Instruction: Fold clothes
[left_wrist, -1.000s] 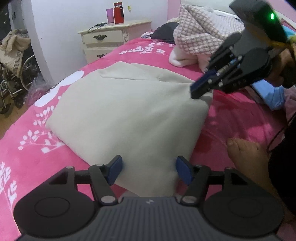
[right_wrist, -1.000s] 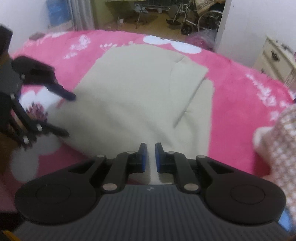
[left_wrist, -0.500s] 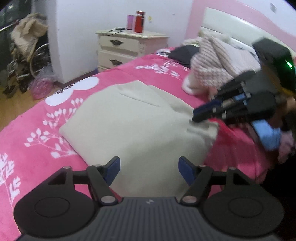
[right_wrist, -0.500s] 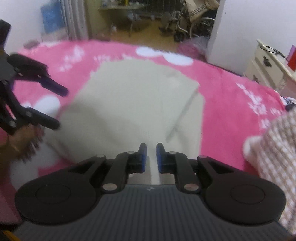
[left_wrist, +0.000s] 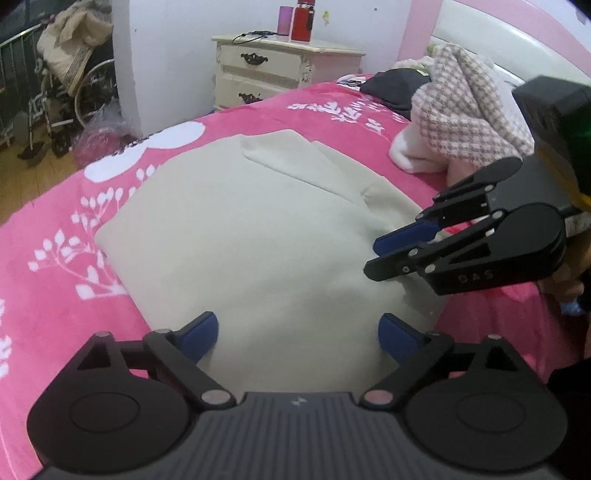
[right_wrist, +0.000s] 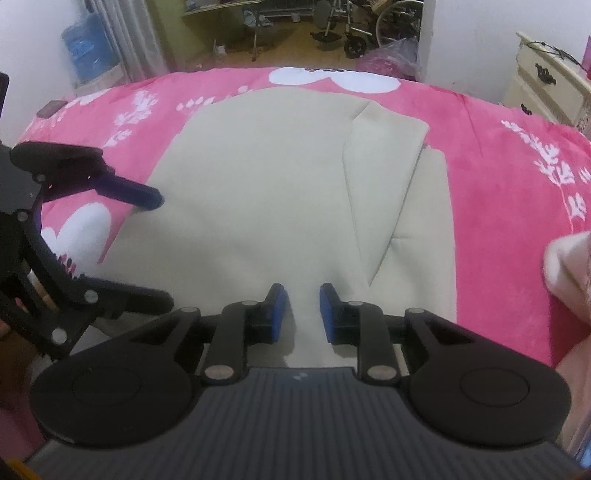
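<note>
A beige garment (left_wrist: 258, 240) lies folded flat on the pink bed cover (left_wrist: 55, 221), with a narrower folded layer along its far right side (right_wrist: 384, 166). My left gripper (left_wrist: 299, 332) hovers over its near edge, jaws wide and still opening, with nothing pinched. From the right wrist view, the left gripper (right_wrist: 164, 249) stands at the garment's left edge. My right gripper (right_wrist: 303, 306) is over the garment's (right_wrist: 277, 177) near edge. Its jaws are a small gap apart and opening, with cloth below the gap and the pads not pressing on it. In the left wrist view the right gripper (left_wrist: 375, 256) sits at the garment's right corner.
A pink-and-white checked garment (left_wrist: 469, 122) and a black one (left_wrist: 391, 86) are heaped near the headboard. A cream nightstand (left_wrist: 273, 74) with a red bottle (left_wrist: 303, 20) stands beyond the bed. A wheelchair (left_wrist: 66, 110) stands on the wooden floor at the left.
The left jaws have spread much wider. The right jaws have parted from almost closed. In the left wrist view the right gripper has dropped lower, to the garment's right corner.
</note>
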